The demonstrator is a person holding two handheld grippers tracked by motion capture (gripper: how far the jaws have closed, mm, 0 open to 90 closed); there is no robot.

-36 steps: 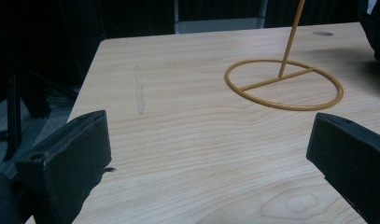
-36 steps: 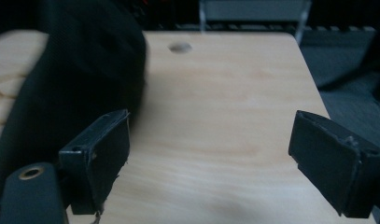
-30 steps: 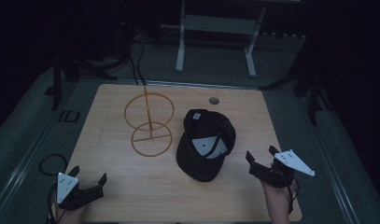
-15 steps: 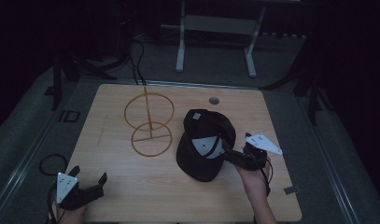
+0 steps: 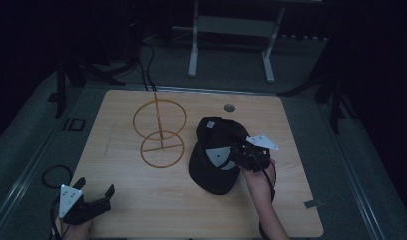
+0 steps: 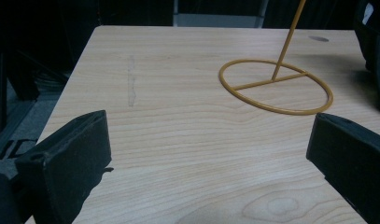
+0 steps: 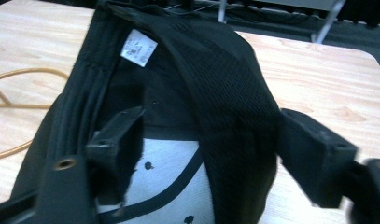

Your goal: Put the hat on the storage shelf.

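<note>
A black cap [image 5: 213,172] lies upside down on the wooden table [image 5: 141,215], right of centre, its white inner lining and label [image 7: 137,48] showing. My right gripper [image 5: 241,155] is at the cap's right side. In the right gripper view one jaw is inside the cap [image 7: 225,93] and the other outside, with the mesh side wall between them. The jaws have just been closing, and a gap still shows at the inner jaw. My left gripper [image 5: 96,186] rests near the table's front left corner, wide open with nothing in it [image 6: 208,154].
A gold wire stand [image 5: 161,135], with a ring base [image 6: 276,91], a thin post and an upright ring, is left of the cap. A small round grommet [image 5: 229,107] sits near the table's far edge. Dark floor, cables and a white frame surround the table.
My right gripper has moved left from the table's right edge to the cap and now straddles its side wall, jaws narrower than before. The left gripper has stayed put.
</note>
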